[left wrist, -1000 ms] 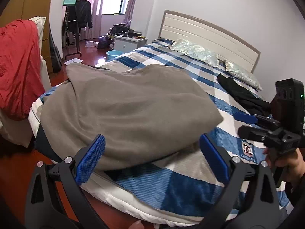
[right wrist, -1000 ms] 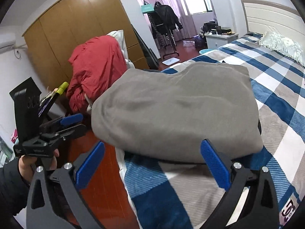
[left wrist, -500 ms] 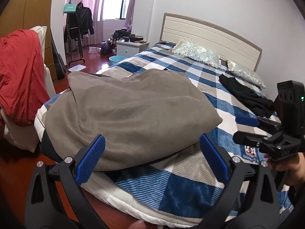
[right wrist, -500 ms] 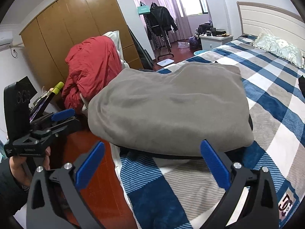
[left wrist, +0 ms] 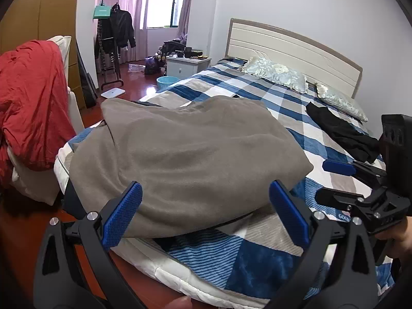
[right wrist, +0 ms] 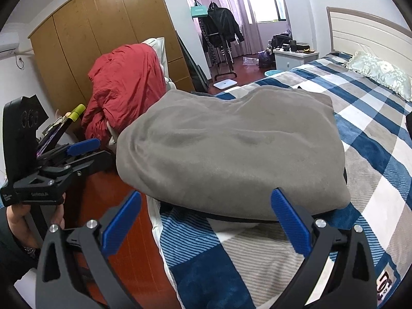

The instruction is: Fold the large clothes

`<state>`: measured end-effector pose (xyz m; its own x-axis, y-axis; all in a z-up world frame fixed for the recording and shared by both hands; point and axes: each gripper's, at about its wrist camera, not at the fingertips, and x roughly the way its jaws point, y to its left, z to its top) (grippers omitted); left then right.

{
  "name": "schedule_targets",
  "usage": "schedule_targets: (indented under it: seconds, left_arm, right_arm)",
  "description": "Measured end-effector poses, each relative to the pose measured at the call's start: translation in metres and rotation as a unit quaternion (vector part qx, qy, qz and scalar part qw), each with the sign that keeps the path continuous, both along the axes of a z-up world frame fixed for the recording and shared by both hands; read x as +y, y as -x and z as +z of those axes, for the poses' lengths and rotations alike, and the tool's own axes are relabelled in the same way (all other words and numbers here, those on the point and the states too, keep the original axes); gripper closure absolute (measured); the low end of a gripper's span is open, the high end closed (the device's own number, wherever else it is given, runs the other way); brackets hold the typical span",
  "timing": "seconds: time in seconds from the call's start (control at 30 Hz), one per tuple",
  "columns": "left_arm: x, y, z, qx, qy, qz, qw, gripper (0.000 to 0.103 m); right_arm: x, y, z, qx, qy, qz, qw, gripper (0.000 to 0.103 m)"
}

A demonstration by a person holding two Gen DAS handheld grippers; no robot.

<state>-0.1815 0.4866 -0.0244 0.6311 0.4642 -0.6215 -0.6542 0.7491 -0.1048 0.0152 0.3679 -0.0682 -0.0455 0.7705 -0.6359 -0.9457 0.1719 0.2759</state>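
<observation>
A large grey-brown garment point(left wrist: 185, 159) lies folded in a thick bundle on the foot corner of the bed; it also shows in the right wrist view point(right wrist: 239, 146). A dark lining edge peeks out beneath it. My left gripper point(left wrist: 206, 216) is open and empty, held back from the bundle's near edge. My right gripper point(right wrist: 203, 221) is open and empty, also short of the bundle. The right gripper shows at the right of the left wrist view point(left wrist: 360, 180), and the left gripper at the left of the right wrist view point(right wrist: 64, 159).
The bed has a blue, white and grey checked cover point(left wrist: 257, 247) with two pillows and a black garment point(left wrist: 342, 134) near the head. A red cloth point(right wrist: 123, 87) hangs over a chair by the wooden wardrobe point(right wrist: 85, 43). The floor is red-brown.
Both grippers have drawn back and risen slightly from the bundle, so more of the bed and room shows. The garment has not moved. Both stay open.
</observation>
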Motion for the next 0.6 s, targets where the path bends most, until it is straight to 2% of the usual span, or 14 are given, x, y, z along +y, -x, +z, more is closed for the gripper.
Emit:
schedule_targets:
  seconds: [0.6]
  left_arm:
    - [0.0055, -0.0004, 0.0046, -0.002, -0.005, 0.002, 1.0000, 0.006]
  right_arm:
    - [0.0009, -0.0084, 0.0067, 0.017, -0.014, -0.016, 1.000, 0.005]
